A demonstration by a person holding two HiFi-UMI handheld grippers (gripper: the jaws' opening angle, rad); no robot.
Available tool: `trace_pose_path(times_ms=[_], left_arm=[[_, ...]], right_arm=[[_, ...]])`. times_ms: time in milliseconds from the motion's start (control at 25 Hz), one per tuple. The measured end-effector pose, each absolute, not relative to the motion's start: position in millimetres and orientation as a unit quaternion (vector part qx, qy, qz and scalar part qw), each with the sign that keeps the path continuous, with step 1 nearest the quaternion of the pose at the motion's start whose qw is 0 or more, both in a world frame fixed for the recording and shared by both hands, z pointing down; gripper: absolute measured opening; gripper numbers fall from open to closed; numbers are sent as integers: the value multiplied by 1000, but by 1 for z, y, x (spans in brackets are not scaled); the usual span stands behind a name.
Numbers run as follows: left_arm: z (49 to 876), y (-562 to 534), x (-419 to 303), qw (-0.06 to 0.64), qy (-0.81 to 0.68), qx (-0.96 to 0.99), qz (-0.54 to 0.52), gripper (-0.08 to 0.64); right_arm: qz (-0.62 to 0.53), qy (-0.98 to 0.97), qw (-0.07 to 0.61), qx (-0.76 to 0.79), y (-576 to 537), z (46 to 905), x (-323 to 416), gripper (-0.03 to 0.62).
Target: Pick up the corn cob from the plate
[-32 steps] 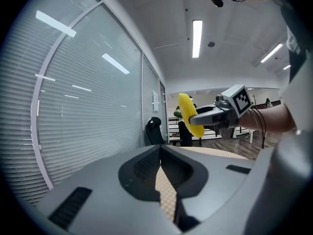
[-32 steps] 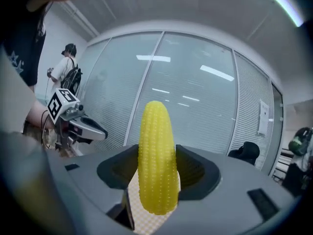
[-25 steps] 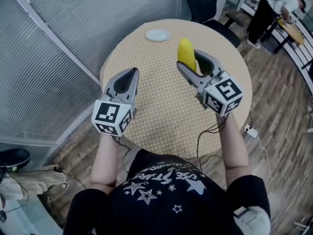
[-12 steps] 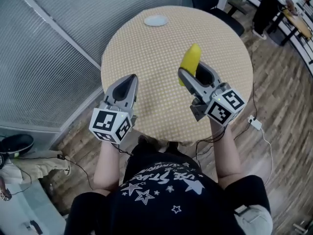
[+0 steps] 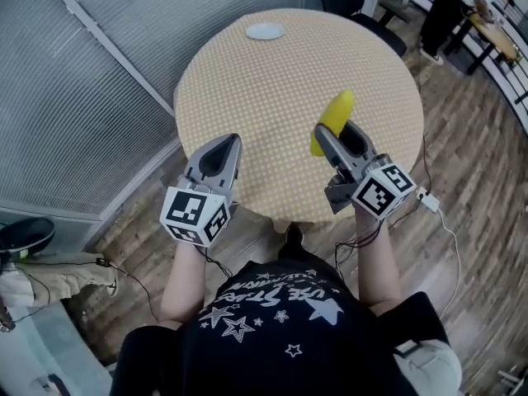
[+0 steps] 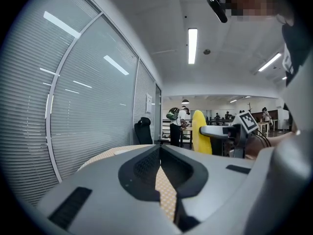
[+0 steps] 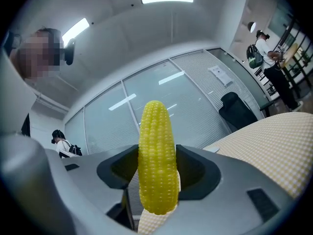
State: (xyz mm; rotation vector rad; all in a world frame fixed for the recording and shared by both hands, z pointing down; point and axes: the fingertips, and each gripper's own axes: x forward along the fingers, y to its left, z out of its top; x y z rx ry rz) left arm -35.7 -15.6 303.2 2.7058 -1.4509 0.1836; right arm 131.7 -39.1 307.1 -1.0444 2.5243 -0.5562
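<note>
Your left tool (image 5: pixel 230 142), tips pressed together on nothing, hangs at the counter's (image 5: pixel 272 89) 7 o'clock rim. Your right tool (image 5: pixel 341 135) pinches the corn cob (image 5: pixel 334 118) near the 5 o'clock edge. The cob is bright yellow with neat kernel rows, its tip leaning toward 1 o'clock. Both tools have drawn back toward you in the last second. The plate (image 5: pixel 265 31) sits at 12, with bare counter between.

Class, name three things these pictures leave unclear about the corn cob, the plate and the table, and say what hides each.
The corn cob, head view: lower end hidden behind the right hand-held gripper clamping it.
The plate, head view: too small to show any pattern or crumbs.
The table, head view: legs hidden beneath its own top.
</note>
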Motion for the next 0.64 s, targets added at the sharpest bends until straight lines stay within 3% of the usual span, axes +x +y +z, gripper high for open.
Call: trace_pose_path(times_ms=[640], left_arm=[[308, 124, -101, 53, -445, 893, 38, 6]], right_arm=[[-194, 868, 179, -420, 117, 295, 78, 244]])
